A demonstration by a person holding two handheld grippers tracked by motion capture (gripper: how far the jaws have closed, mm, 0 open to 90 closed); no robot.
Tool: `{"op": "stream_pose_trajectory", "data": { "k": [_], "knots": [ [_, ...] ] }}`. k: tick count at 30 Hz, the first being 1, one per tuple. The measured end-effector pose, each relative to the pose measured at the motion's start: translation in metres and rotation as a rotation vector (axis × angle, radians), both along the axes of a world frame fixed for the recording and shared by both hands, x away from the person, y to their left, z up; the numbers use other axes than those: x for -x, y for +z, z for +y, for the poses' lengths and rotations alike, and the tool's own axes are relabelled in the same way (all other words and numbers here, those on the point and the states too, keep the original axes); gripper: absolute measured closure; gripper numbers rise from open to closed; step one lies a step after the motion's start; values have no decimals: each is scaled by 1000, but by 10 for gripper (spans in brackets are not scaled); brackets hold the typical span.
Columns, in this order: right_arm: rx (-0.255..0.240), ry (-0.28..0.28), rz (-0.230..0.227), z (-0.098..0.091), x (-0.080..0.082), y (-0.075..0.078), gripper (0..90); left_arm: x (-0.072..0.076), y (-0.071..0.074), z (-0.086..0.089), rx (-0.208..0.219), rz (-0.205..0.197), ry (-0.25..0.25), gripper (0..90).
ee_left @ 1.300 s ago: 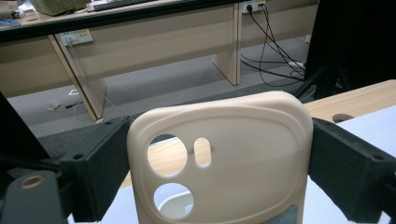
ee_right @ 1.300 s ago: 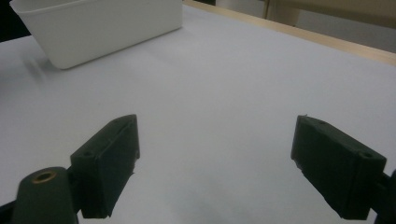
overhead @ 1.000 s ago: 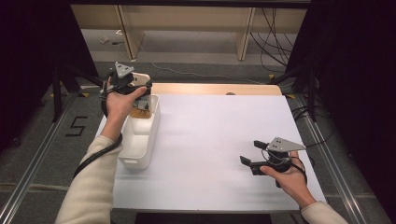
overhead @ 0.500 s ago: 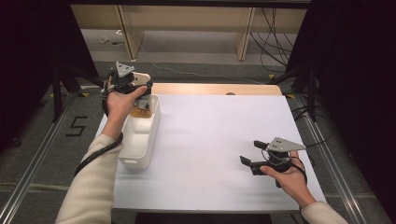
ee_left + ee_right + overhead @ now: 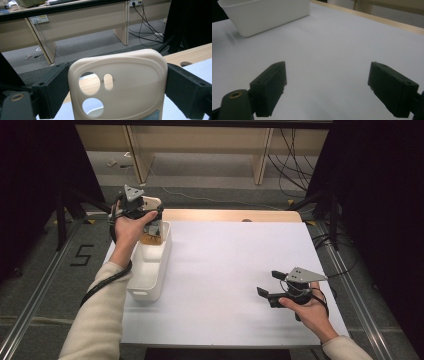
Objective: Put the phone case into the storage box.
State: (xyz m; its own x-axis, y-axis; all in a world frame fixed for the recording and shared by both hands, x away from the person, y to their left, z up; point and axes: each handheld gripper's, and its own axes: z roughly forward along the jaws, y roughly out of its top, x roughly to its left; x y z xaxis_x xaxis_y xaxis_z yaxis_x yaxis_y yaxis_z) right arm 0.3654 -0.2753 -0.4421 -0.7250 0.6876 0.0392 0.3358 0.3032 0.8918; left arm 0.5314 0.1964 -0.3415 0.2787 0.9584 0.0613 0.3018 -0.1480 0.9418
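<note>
A cream phone case (image 5: 125, 82) with round camera cut-outs stands upright between my left gripper's (image 5: 117, 85) two black jaws, which press on its two sides. From above, my left gripper (image 5: 151, 216) holds the case (image 5: 151, 202) over the far end of a white bin (image 5: 150, 270) at the table's left edge. Something brownish (image 5: 149, 239) lies in the bin's far end; I cannot make out what it is. My right gripper (image 5: 268, 286) rests low near the front right of the white table (image 5: 225, 260), jaws wide apart with nothing between them (image 5: 327, 85).
The white bin (image 5: 262, 12) appears far off in the right gripper view. A wooden strip (image 5: 225, 215) with a small hole runs along the table's far edge. Beyond it are grey floor, cables and desk legs. Metal rails flank the table.
</note>
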Motion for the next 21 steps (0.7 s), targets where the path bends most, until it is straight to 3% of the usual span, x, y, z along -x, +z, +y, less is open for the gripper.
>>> {"op": "stream_pose_trajectory", "data": {
  "k": [21],
  "knots": [
    [0, 0, 0, 0, 0, 0, 162, -6, -1, -3, -7, 7, 3, 107]
  ]
}}
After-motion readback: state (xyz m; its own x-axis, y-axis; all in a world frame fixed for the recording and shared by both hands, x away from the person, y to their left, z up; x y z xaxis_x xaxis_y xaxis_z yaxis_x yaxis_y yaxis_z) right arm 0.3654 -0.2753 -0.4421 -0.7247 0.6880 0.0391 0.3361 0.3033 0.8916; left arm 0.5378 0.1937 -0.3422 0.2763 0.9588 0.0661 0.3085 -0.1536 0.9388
